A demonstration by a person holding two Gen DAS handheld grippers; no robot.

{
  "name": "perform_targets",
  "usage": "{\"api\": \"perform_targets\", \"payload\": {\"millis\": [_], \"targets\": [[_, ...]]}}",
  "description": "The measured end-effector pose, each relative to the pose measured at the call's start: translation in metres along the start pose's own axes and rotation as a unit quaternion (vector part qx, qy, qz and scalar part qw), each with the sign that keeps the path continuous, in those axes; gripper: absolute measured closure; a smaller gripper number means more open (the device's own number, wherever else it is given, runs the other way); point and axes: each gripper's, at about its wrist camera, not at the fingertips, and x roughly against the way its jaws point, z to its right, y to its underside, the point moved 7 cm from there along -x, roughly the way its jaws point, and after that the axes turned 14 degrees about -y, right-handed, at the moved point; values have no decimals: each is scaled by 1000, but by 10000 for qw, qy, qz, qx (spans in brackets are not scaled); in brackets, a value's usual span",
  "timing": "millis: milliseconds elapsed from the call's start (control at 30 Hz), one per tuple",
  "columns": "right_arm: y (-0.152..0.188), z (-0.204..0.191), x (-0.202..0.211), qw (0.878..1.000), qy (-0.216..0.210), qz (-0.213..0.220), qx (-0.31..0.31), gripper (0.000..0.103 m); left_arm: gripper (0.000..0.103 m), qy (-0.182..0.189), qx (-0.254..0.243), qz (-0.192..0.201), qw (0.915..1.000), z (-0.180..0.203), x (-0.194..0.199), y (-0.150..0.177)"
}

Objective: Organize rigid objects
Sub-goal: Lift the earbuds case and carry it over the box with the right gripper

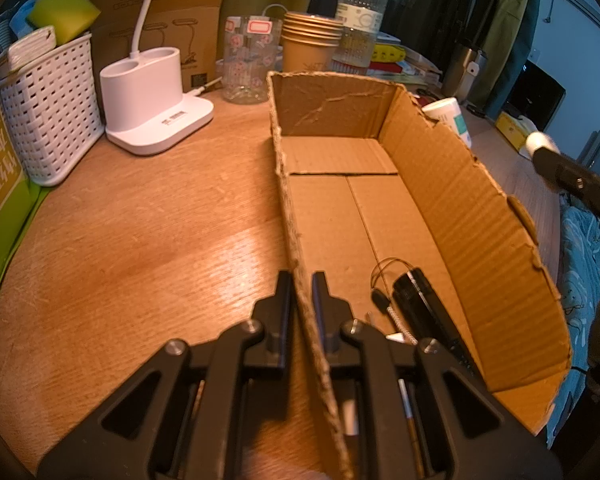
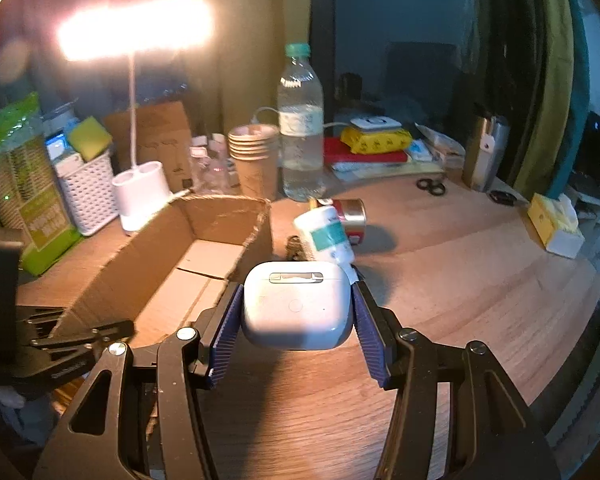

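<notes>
An open cardboard box [image 1: 380,200] lies on the wooden desk, and my left gripper [image 1: 302,292] is shut on its left wall near the front. Inside the box at the near end lies a black flashlight [image 1: 418,300] with a thin cord. In the right wrist view my right gripper [image 2: 296,304] is shut on a white earbuds case [image 2: 296,306], held above the desk just right of the box [image 2: 188,264]. A white bottle with a teal label [image 2: 326,238] and a metal can [image 2: 350,216] lie beyond the case.
A white lamp base [image 1: 152,96], a white basket [image 1: 50,112], stacked paper cups [image 1: 310,42], a water bottle [image 1: 362,16] and a patterned glass [image 1: 250,64] stand behind the box. Scissors [image 2: 432,186], a tissue box [image 2: 554,226] and books [image 2: 374,148] sit at the back right.
</notes>
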Motion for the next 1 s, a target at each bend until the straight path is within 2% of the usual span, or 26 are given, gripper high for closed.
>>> {"api": "perform_targets", "payload": {"millis": [433,1000], "targets": [[-13,-45,21,9983,-380,266,339,46,92,1,1,0,10000,0,0,0],[-6,-93,11,9929,-965,150,678,46,92,1,1,0,10000,0,0,0]]}}
